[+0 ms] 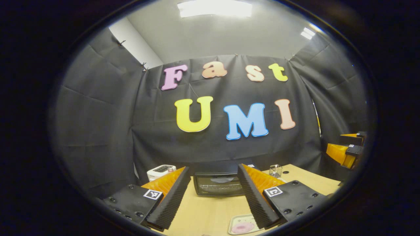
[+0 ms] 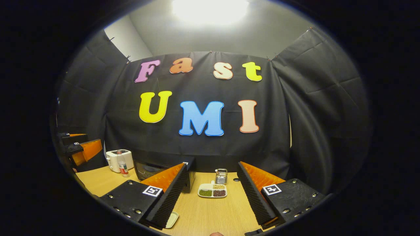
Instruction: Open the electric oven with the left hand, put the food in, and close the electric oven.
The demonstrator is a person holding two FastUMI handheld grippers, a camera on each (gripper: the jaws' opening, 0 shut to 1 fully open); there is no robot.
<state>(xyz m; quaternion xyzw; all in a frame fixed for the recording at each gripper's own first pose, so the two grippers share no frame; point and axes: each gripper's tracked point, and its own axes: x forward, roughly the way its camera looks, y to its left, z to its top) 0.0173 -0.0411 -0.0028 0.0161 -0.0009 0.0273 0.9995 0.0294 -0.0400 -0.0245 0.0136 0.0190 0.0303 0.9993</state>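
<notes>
At 12 o'clock on the bench [image 1: 210,213], well ahead of the spread, empty left tool [image 1: 213,196], the electric oven [image 1: 218,184] stands door shut, the food on its tray [image 1: 242,225] lies near at 6, and the right tool [image 2: 211,196] is spread too: judged, no step done yet.

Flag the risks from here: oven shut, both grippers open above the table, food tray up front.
1. The left gripper hangs open, back from the closed oven; its door handle is hard to make out, so the grasp may slip.
2. The food tray lies under the left gripper's right finger; lowering may clip it.
3. A bottle and white toaster flank the oven.
</notes>
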